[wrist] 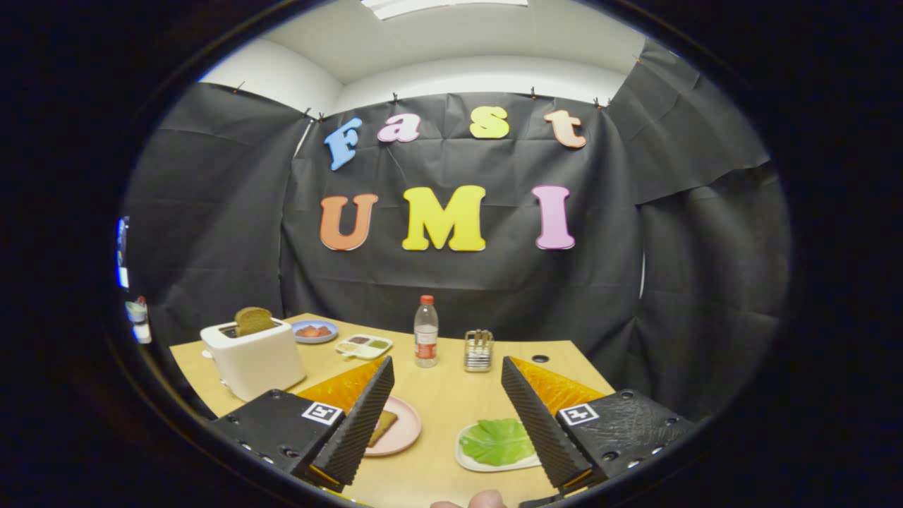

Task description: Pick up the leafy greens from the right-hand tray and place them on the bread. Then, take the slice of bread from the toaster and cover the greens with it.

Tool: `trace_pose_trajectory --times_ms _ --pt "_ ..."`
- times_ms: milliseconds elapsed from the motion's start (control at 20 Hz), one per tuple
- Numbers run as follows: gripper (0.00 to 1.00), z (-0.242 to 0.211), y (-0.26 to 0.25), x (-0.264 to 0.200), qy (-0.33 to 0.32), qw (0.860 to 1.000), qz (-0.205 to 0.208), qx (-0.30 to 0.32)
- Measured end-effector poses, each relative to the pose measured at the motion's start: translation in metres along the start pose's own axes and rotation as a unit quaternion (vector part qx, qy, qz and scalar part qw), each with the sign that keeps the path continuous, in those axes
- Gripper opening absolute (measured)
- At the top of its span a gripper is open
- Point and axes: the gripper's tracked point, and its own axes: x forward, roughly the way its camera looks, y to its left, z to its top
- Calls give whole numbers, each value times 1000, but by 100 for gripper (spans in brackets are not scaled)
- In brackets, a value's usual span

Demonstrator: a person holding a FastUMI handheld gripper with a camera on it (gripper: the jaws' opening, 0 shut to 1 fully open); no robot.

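Just inside the right finger of the tool (pixel 446 416), on the near part of the counter (pixel 451 395), the leafy greens (pixel 497 441) lie flat in a white tray (pixel 469 462), their broad side running roughly across the view and their right edge hidden behind that finger. The tool hangs above the counter with its fingers spread wide and nothing between them, so the greens sit low and to the right of the gap rather than centred in it; my judgement is that the coming move turns on shifting right and down until the leaf falls between both fingers. To the left, partly behind the left finger, a pink plate (pixel 405 430) carries the bread (pixel 383 427) that the greens are meant for. Further back on the left, the toaster (pixel 254 360) holds a second slice of bread (pixel 252 320) standing up out of its slot.
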Motion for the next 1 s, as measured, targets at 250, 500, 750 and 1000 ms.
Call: trace_pose_trajectory --times_ms 250,500,750,1000 --pt "95 -15 -64 11 16 999 -42 28" --pt "95 -57 -120 24 78 992 -71 64" --pt "95 -110 -130 45 150 973 -54 168" --pt "95 -163 -132 67 218 941 -56 253"
